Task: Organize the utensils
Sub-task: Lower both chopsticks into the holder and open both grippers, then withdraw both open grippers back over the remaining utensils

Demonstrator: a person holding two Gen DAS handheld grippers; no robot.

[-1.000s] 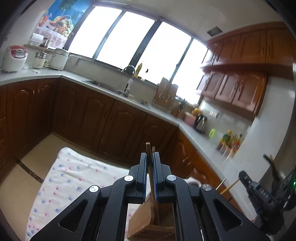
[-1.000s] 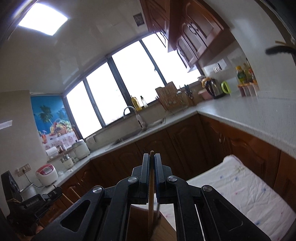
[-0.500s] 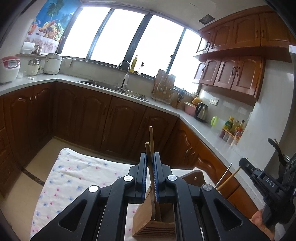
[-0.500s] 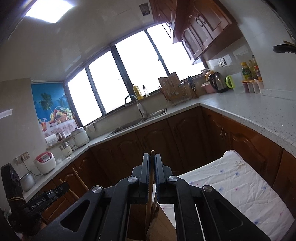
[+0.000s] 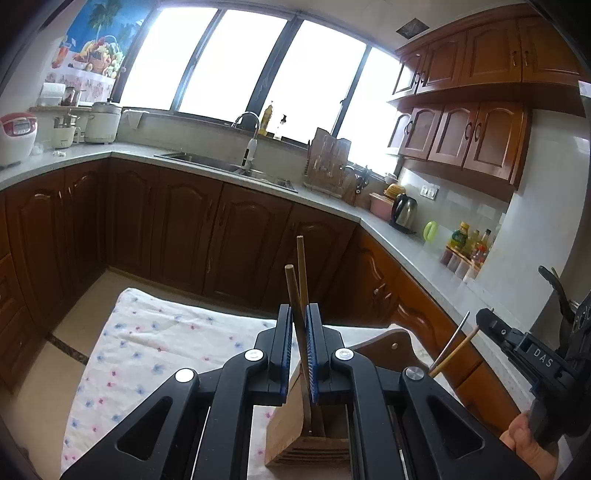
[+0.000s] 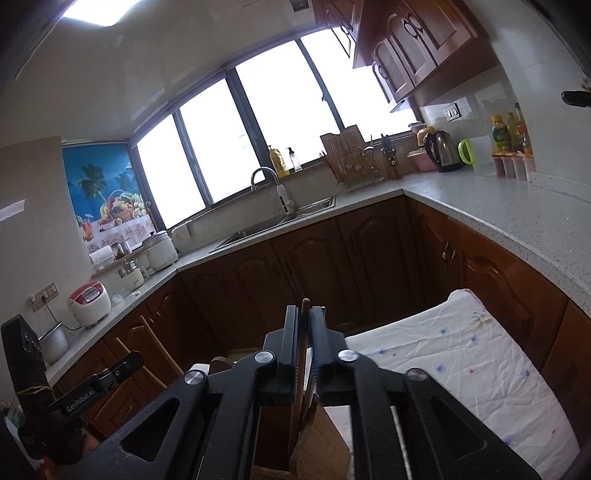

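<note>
Kitchen, wide bright window (image 5: 258, 62) behind sink (image 5: 229, 166), ceiling light panel (image 6: 96, 11) on. Dark wood lower cabinets (image 5: 184, 229), lighter upper cabinets (image 5: 480, 74), grey L-shaped countertop (image 6: 498, 206). Fruit poster (image 6: 107, 195) on left wall. Tan tiled floor (image 5: 74, 314).

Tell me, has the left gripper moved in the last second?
Yes. The left gripper has tilted downward: the kettle on the counter now sits higher in its view, and more of the wooden holder shows.
</note>
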